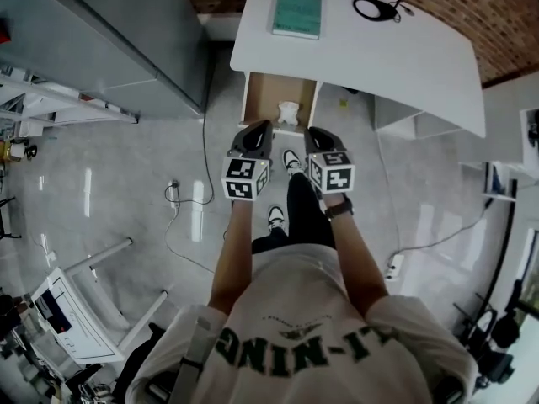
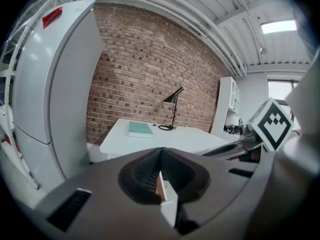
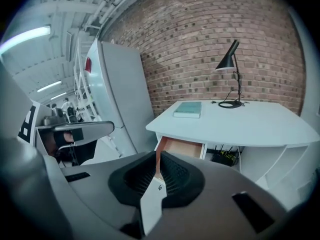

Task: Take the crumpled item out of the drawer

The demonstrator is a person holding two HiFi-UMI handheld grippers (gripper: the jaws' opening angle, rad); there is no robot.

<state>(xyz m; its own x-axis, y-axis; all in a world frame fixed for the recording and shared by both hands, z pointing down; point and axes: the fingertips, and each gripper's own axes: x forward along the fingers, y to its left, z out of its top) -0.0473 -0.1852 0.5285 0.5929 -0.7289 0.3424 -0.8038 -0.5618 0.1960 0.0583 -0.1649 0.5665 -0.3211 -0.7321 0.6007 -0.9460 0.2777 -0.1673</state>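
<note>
A white crumpled item (image 1: 289, 112) lies in the open wooden drawer (image 1: 259, 99) under the white desk (image 1: 379, 53). My left gripper (image 1: 259, 128) and right gripper (image 1: 316, 133) hover side by side just in front of the drawer, both pointing at it. Neither touches the item. In the left gripper view the left gripper (image 2: 161, 151) has its jaws together with nothing between them. The right gripper (image 3: 156, 155) is likewise shut and empty, with the drawer (image 3: 182, 147) ahead of it. The crumpled item is hidden in both gripper views.
A teal book (image 1: 296, 12) and a black lamp base (image 1: 375, 7) sit on the desk. A grey fridge (image 1: 109, 40) stands to the left. Cables (image 1: 181, 200) and a power strip (image 1: 393, 268) lie on the floor. White shelving (image 1: 404, 120) stands under the desk's right side.
</note>
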